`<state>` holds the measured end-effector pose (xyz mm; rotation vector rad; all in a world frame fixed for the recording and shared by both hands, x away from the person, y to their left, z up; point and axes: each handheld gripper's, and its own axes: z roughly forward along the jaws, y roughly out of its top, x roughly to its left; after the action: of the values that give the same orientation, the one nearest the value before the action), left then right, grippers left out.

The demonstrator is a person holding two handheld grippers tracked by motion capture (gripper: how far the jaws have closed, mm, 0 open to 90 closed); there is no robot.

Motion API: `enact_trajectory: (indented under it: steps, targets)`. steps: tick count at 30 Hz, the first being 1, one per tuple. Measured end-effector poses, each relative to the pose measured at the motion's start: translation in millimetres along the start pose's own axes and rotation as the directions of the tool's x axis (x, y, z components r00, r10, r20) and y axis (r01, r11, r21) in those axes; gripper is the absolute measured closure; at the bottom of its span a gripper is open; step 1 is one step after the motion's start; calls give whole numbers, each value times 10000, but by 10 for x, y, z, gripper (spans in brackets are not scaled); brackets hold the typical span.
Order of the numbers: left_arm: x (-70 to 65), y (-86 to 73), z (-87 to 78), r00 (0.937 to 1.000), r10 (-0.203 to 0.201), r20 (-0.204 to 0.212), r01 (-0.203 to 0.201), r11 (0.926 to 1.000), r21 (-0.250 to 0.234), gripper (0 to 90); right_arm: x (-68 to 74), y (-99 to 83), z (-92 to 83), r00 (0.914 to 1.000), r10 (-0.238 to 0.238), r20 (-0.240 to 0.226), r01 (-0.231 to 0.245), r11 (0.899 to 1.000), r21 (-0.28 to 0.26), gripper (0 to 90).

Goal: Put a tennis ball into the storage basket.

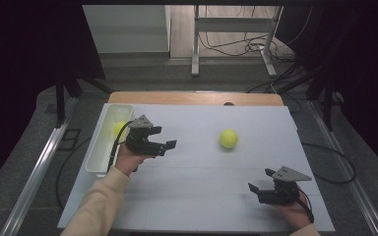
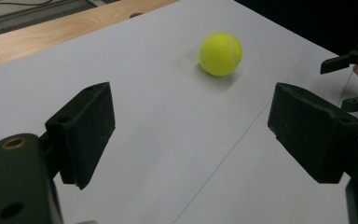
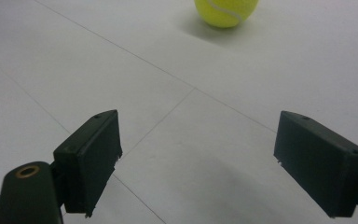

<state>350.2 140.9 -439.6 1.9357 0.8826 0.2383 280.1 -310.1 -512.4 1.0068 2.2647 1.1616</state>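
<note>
Left gripper (image 1: pixel 170 145): jaws apart, nothing between them, aimed across the white sheet (image 1: pixel 202 196) toward the ball (image 1: pixel 229 139). Held above the sheet just right of the tray (image 1: pixel 94 160), grey plate on top, cable trailing back past the hand (image 1: pixel 128 161) and cream sleeve (image 1: pixel 96 204). In the left gripper view (image 2: pixel 191 128), both black pads wide, bare sheet under the gap, ball (image 2: pixel 220 53) well ahead and slightly right of centre, resting on the sheet with a soft shadow.

Right gripper (image 1: pixel 260 181): jaws likewise open and empty, low over the near right part of the sheet, pointing left and a little away from the person. Seen far right in the left gripper view (image 2: pixel 349 79) as two dark fingers. In the right gripper view (image 3: pixel 198 158), pads spread over faint seams in the sheet, ball (image 3: pixel 226 10) at the top edge, partly cut off, well apart from the jaws.

Ball between the two grippers, nearer the far half of the sheet, touching neither. Second yellow ball (image 1: pixel 118 128) inside the tray, at its far end, partly hidden by the left gripper. Tray along the left edge of the sheet. Wooden tabletop (image 1: pixel 192 97) bare beyond the sheet.
</note>
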Motion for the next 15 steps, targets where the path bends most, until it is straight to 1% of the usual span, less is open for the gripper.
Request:
enact_trajectory:
  steps: [8, 12, 15]
  targets:
    - [-56, 21, 66, 9999, 67, 110, -67, 10000, 23, 154, 0, 0, -1, 10000, -1, -6, 1, 10000, 1, 154]
    - [-103, 41, 106, 9996, 195, 203, -196, 9998, 50, 154, -1, 1, -4, 10000, -1, 7, 1, 10000, 6, 154]
    - [-124, 56, 134, 9994, 217, 252, -218, 9998, 48, 154, 1, 1, -3, 10000, -10, -12, 10, 10000, 6, 154]
